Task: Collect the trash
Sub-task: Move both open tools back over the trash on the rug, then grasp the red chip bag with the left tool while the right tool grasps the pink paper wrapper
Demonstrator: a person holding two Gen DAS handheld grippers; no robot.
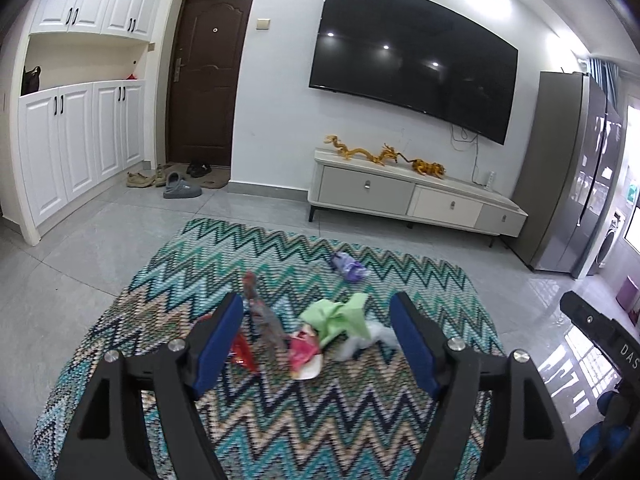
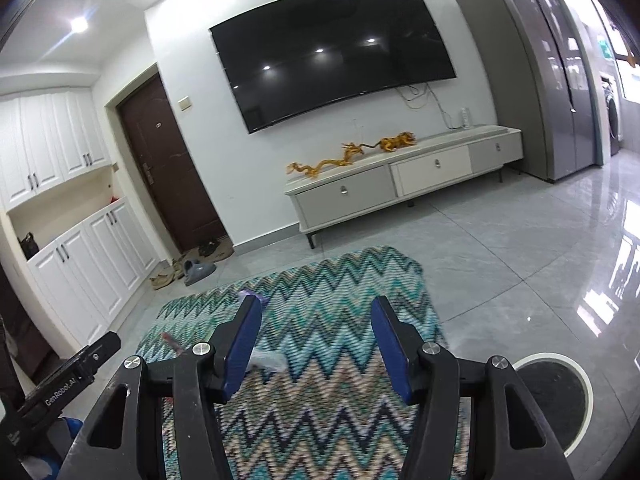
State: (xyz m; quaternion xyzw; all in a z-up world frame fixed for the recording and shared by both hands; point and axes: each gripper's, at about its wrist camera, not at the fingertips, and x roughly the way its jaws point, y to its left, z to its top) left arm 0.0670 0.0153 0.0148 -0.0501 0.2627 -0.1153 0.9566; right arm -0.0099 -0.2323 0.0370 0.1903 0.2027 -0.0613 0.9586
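- Rug [image 1: 280, 420]: zigzag weave in teal, navy & beige, flat on grey tile floor [image 1: 80, 280]; carries all the litter, so prob. the work zone for the whole pickup.
- Bin [image 2: 554, 408]: round, white rim, dark inside, on floor just beside rug's right edge in right view; likely parked there as drop point, w/in easy reach of right gripper. Only partly seen.
- Left gripper [image 1: 316, 312]: fingers spread wide, nothing between them; hangs above rug, aimed at main litter cluster, green paper & wrappers framed in the gap. Looks like lining up for a first grab, not yet down on anything.
- Right gripper [image 2: 316, 316]: fingers apart too, empty; pointed at bare rug, well apart from most trash. Prob. waiting its turn.
- Trash, all on rug, none collected yet by the look of it:
 - Green paper [image 1: 340, 316]: crumpled, pale green, mid-cluster, biggest piece.
 - Clear plastic [image 1: 372, 340]: thin, whitish wad, touching green paper's right side; soft, will prob. squash flat when pinched.
 - Red/white wrapper [image 1: 306, 354]: crinkled, just in front of green paper.
 - Red wrapper [image 1: 244, 352]: partly hidden behind left finger.
 - Long clear wrapper w/ red print [image 1: 260, 308]: left of cluster; blurred, details unclear.
 - Purple wrapper [image 1: 348, 266]: crumpled, alone, farther up rug, apart from the rest.
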